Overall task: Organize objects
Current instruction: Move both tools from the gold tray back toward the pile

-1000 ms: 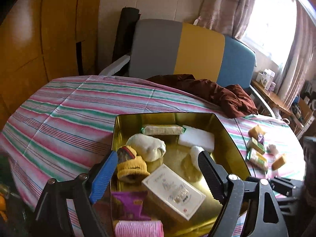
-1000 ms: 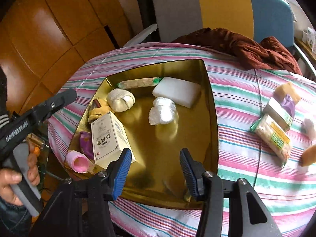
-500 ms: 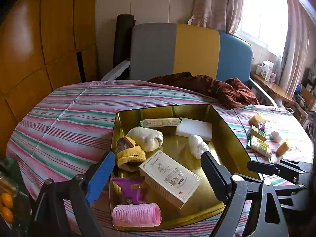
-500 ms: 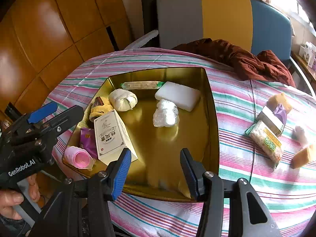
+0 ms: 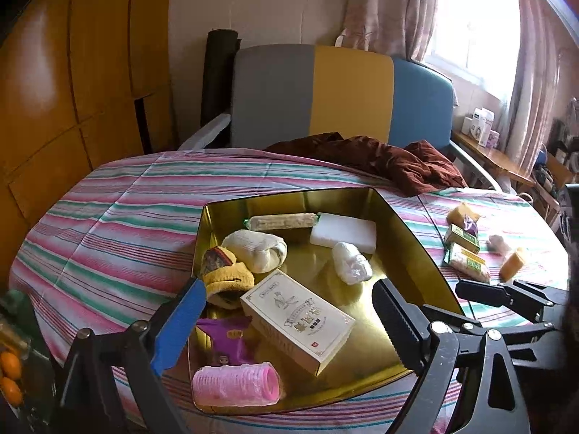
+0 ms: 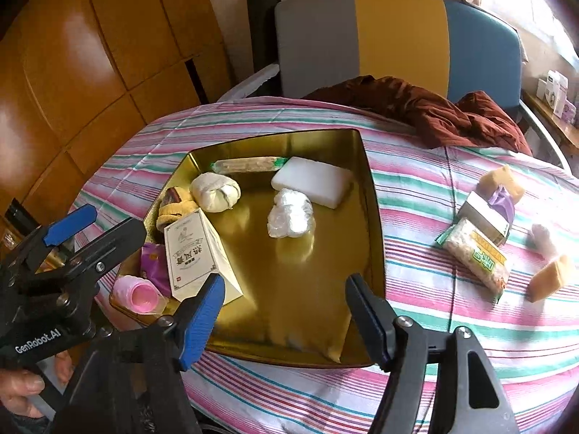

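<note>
Both jaws are opening, empty: the snack pack (image 6: 474,260) lies loose on the cloth right of the tray (image 6: 372,224), long axis slanting away, nearer the right gripper (image 6: 286,311) than the left gripper (image 5: 289,311).

Bare tray (image 6: 365,195) floor at right half, white box (image 6: 197,253) crowding left
</note>
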### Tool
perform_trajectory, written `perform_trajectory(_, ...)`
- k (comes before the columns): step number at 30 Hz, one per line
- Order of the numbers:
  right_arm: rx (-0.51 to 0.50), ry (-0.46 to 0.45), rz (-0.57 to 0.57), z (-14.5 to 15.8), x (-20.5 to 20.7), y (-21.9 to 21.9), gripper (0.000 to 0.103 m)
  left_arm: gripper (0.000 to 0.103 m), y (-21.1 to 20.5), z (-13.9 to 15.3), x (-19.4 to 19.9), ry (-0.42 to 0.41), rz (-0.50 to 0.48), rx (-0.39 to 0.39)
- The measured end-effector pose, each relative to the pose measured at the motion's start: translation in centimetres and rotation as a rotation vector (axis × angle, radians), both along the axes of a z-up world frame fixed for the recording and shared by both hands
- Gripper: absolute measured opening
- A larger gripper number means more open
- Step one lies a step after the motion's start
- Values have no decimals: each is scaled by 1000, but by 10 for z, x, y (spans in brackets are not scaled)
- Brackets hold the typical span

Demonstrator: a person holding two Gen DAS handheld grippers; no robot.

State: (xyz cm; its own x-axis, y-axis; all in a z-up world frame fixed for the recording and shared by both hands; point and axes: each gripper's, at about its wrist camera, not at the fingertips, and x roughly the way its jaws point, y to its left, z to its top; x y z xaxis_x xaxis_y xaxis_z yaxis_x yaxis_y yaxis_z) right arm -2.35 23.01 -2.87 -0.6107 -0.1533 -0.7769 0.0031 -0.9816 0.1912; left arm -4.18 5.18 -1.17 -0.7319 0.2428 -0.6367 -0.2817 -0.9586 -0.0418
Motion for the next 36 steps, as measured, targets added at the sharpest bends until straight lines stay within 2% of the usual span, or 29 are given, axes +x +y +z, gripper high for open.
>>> perform_trajectory(15,-25,-58,-150,-16,12,63,70,94,22,1,4,-10,-83,-7)
perform_trajectory(23,-21,-94,-310,-12,27,145,70,94,51,11,2,1,-169,-14)
perform_trajectory(29,-9,-108,-451,-8,36,212,70,94,92,16,4,-1,-281,-30)
perform_trajectory(31,-7,-112,-494,-9,36,233,70,94,106,17,4,-14,-316,-28)
perform_trajectory(36,-56,-83,-597,-17,35,280,70,94,155,18,-6,-107,-406,5)
